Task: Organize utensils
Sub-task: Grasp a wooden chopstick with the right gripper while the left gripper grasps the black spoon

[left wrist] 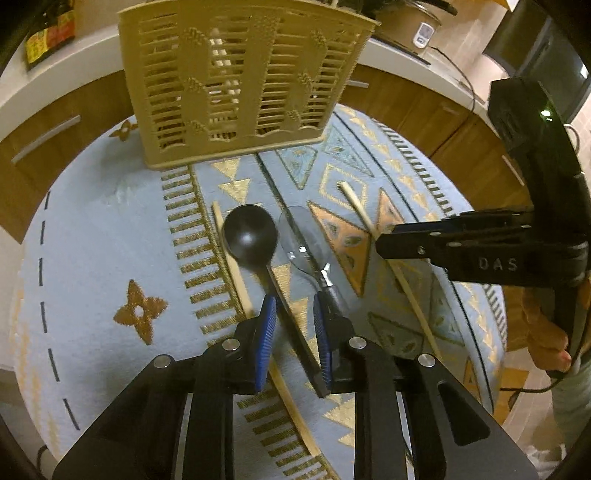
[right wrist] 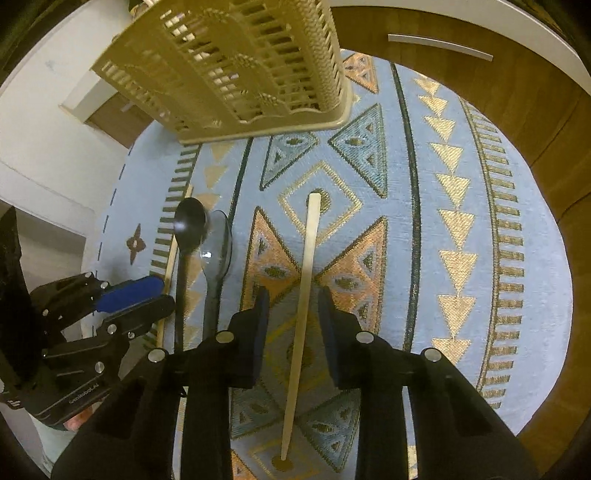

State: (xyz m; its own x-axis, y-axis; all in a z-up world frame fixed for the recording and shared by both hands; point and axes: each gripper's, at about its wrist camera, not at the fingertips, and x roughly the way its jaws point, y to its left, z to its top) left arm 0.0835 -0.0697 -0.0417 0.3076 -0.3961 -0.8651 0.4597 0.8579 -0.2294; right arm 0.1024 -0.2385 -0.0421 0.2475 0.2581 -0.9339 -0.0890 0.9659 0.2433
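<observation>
A black spoon point(left wrist: 251, 236) and a clear plastic spoon point(left wrist: 304, 236) lie side by side on the patterned blue cloth point(left wrist: 110, 229). My left gripper point(left wrist: 293, 306) is open, its blue pads on either side of the black spoon's handle. A wooden chopstick point(left wrist: 236, 273) lies left of the spoons. A second chopstick point(right wrist: 304, 295) lies between the open fingers of my right gripper point(right wrist: 293, 299), which also shows in the left wrist view point(left wrist: 380, 240). The beige slotted utensil holder point(left wrist: 240, 81) stands at the far side, seen too in the right wrist view point(right wrist: 236, 62).
Wooden cabinets point(left wrist: 55, 122) with metal handles and a white countertop point(left wrist: 48, 62) stand behind the round table. A rice cooker point(left wrist: 410, 26) sits at the back right. The left gripper shows at the left in the right wrist view point(right wrist: 136, 291).
</observation>
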